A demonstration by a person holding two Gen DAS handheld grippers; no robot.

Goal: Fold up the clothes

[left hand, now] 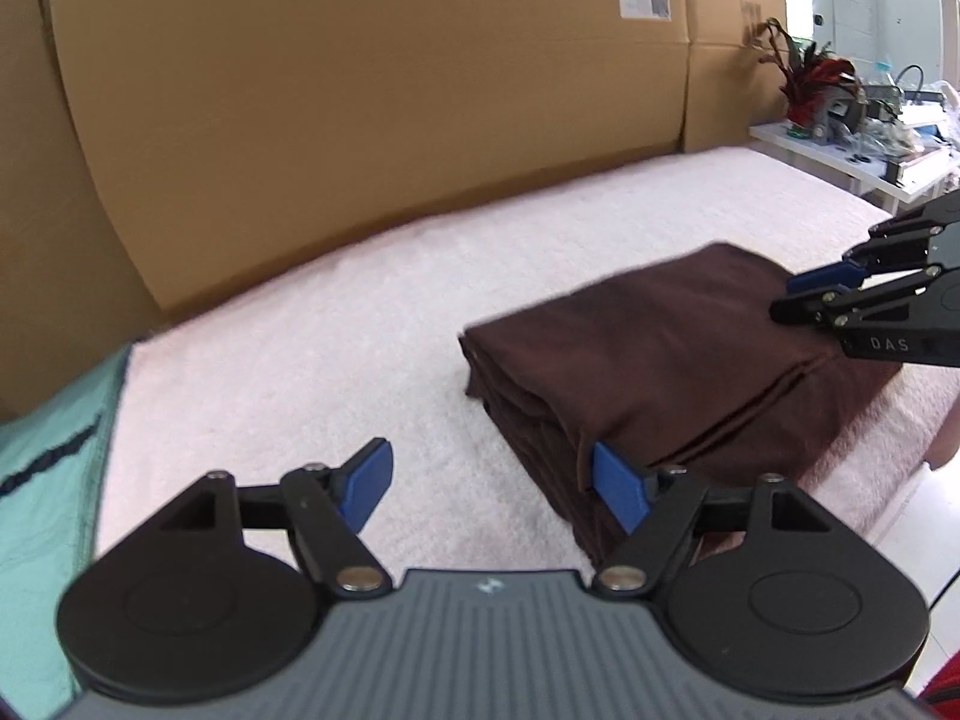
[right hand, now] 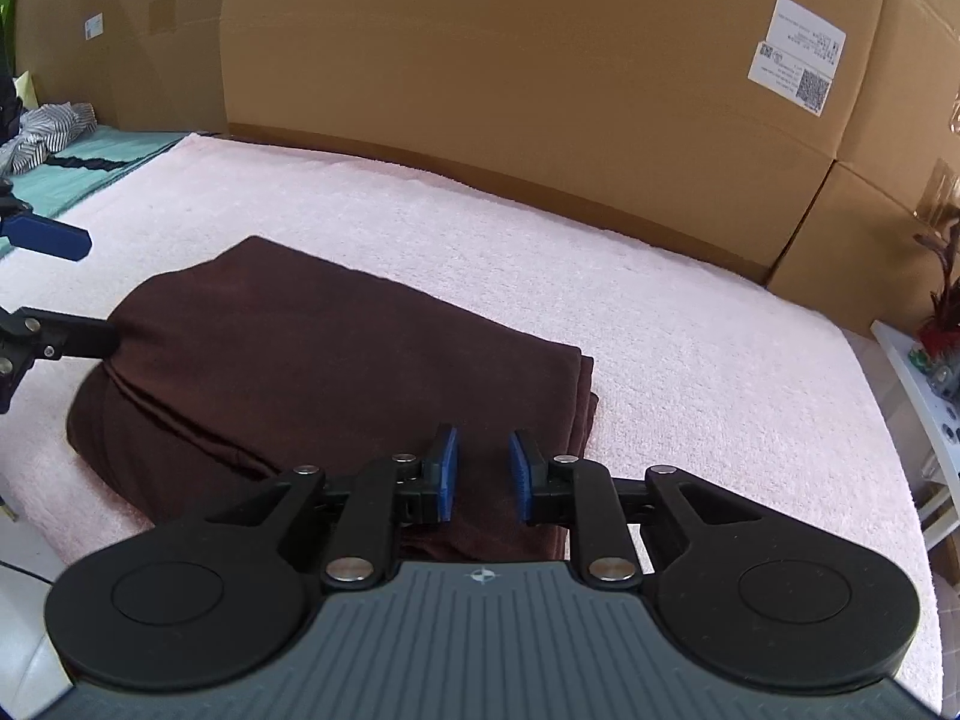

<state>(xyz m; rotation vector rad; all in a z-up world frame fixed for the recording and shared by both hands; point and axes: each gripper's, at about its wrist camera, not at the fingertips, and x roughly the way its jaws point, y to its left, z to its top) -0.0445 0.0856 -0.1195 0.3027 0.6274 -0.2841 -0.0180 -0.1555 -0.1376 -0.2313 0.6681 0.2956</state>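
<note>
A brown garment lies folded into a thick rectangle on the pink towel that covers the surface, toward its near right part. The left gripper sits at the garment's near left corner with its fingers spread wide; the right-hand blue pad touches the stacked edge of the folds, the other hangs over bare towel. Nothing is between them.

The right gripper is low over the garment's near right end, its fingers narrow but apart, with brown cloth showing through the gap. I cannot tell whether the pads touch the fabric.

A wall of cardboard stands along the far edge of the towel, with a white label on it. At the left, teal cloth lies beside the towel, with a striped bundle on it. To the far right a red-leaved plant stands on a white table
</note>
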